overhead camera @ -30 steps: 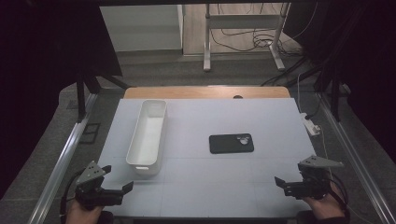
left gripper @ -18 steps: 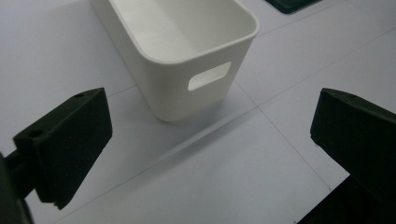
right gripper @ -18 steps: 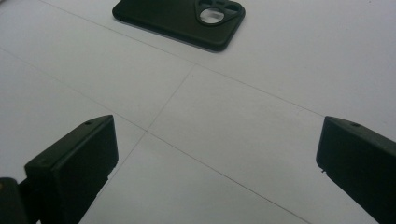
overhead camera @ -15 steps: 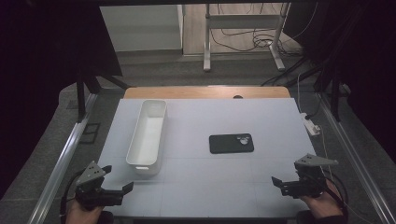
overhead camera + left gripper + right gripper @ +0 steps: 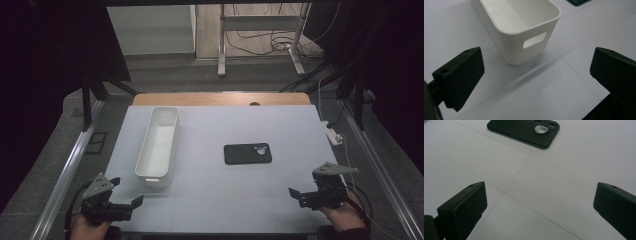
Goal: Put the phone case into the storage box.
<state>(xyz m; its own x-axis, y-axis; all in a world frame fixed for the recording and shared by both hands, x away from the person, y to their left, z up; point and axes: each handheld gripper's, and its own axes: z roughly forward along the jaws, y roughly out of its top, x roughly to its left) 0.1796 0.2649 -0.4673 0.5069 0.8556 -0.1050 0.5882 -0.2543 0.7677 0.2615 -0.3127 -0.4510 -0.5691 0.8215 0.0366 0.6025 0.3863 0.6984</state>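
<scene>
The black phone case (image 5: 247,153) lies flat on the white surface (image 5: 280,125), a bit right of the middle, well apart from both tools. It looks thin and light, and probably a bit bendy — rubbery, so I think it would not slip much, and it should not break easily. Because it lies so flat, the best place to take hold looks like one of its long edges, pinching across the narrow way. Its long side runs left to right, and the camera hole points to the right. The white bin (image 5: 159,145) stands to its left, long side running away from the person. The right tool (image 5: 300,194) sits near the front right with jaws wide open, holding nothing. The left tool (image 5: 131,204) — front left, just before the bin — is open and empty too.
</scene>
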